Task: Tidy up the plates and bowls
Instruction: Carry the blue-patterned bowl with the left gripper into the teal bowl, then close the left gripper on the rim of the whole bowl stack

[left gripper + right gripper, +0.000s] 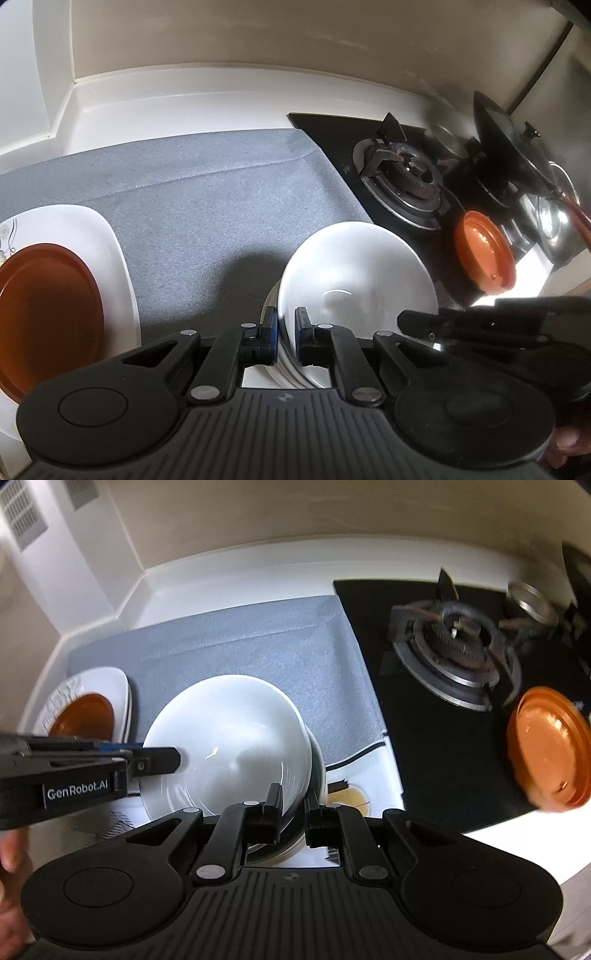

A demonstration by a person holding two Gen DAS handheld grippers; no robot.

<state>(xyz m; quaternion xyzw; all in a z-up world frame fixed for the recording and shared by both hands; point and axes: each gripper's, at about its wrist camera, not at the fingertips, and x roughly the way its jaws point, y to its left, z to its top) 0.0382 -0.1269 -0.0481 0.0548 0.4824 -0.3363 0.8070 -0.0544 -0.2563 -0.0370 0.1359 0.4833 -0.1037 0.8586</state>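
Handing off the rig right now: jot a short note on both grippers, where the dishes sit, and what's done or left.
Left gripper: shut on the white bowl, at its left rim.
Right gripper: shut on the same bowl's near rim; more bowls are nested under it.
Brown plate lies on the square white plate, left on the grey mat.
Orange bowl sits on the stove, not yet gathered.
Left: set the white bowl down, fetch the orange one.

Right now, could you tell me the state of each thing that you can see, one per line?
left claw: shut on the white bowl's rim
right claw: shut on the same bowl's rim
white bowl: upright, empty, top of a stack
orange plate: resting on the square white plate
orange bowl: on the stove, tilted
burner: no flame
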